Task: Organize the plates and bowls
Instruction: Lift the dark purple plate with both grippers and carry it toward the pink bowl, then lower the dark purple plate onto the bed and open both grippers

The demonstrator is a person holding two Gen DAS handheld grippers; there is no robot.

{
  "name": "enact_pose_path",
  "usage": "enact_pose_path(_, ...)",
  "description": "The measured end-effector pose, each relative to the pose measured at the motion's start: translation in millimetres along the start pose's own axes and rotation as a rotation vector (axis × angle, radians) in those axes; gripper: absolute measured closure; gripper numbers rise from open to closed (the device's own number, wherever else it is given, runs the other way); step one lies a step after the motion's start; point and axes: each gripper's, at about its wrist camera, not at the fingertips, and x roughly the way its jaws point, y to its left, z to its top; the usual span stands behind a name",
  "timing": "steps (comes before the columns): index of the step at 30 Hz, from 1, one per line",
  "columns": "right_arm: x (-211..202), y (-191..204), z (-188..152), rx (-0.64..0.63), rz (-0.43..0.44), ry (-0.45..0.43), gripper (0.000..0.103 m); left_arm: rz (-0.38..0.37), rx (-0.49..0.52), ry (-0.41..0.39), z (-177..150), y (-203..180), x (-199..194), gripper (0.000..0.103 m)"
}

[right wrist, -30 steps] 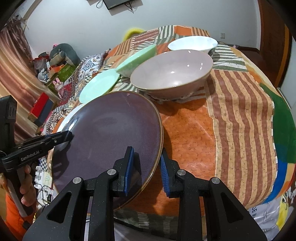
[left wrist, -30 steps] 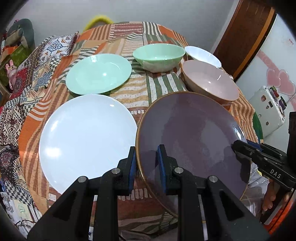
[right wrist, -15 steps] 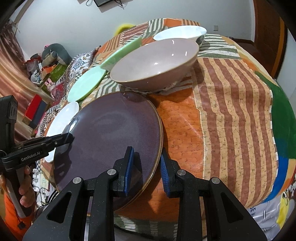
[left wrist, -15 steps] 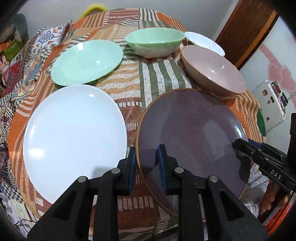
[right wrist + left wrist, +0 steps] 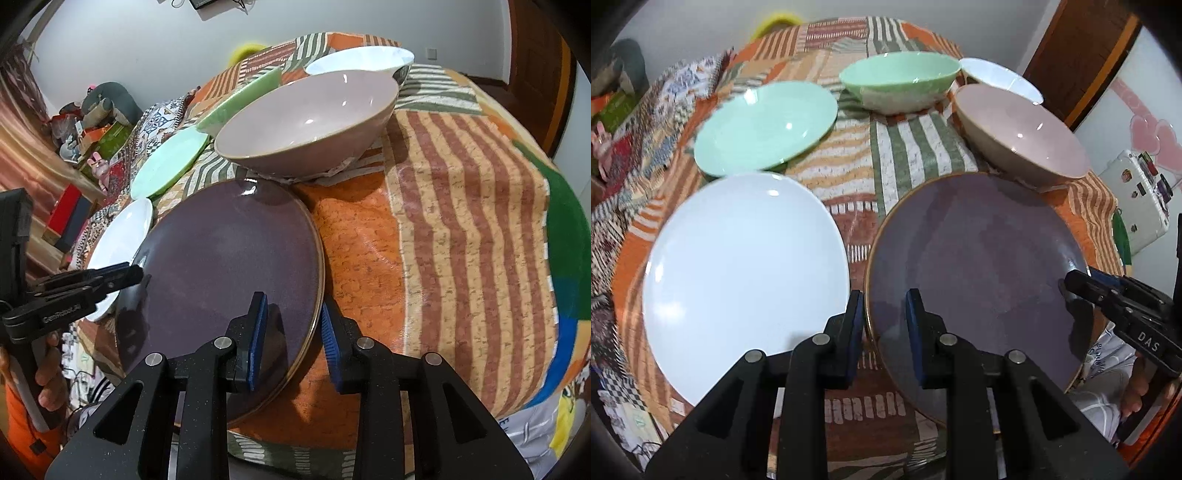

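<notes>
A large purple plate (image 5: 975, 258) with a gold rim sits at the table's near edge; it also shows in the right wrist view (image 5: 229, 266). My left gripper (image 5: 884, 310) is shut on its left rim. My right gripper (image 5: 290, 317) is shut on its right rim and shows in the left wrist view (image 5: 1082, 291). A white plate (image 5: 746, 266) lies to its left. Behind are a green plate (image 5: 764, 125), a green bowl (image 5: 901, 85), a pink bowl (image 5: 1023, 133) and a white bowl (image 5: 1001, 77).
The round table wears a striped patchwork cloth (image 5: 461, 206). The pink bowl (image 5: 310, 122) stands close behind the purple plate. A white box (image 5: 1137, 203) and a brown door (image 5: 1082, 55) stand to the right. Clutter (image 5: 92, 122) lies on the floor at left.
Both grippers have come lower and closer to the table with the purple plate held between them. The dishes behind have not moved.
</notes>
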Motion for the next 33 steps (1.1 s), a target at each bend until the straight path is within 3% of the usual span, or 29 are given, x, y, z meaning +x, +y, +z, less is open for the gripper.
enact_pose_path(7,-22,-3,2,0.004,-0.023,-0.066,0.074,-0.009,0.017,-0.079,1,-2,-28,0.081)
enact_pose_path(13,-41,3,4,-0.009,-0.019,-0.125,0.066,-0.005,0.043,-0.173,-1,-7,-59,0.077)
enact_pose_path(21,-63,36,18,-0.078,0.001,-0.217,0.06,0.006,0.02,-0.325,-6,4,-105,0.055)
enact_pose_path(27,-68,62,29,-0.139,0.022,-0.264,0.054,0.019,-0.02,-0.398,-10,25,-129,0.048)
enact_pose_path(33,-60,87,36,-0.188,0.047,-0.266,0.048,0.035,-0.076,-0.422,-17,57,-137,0.044)
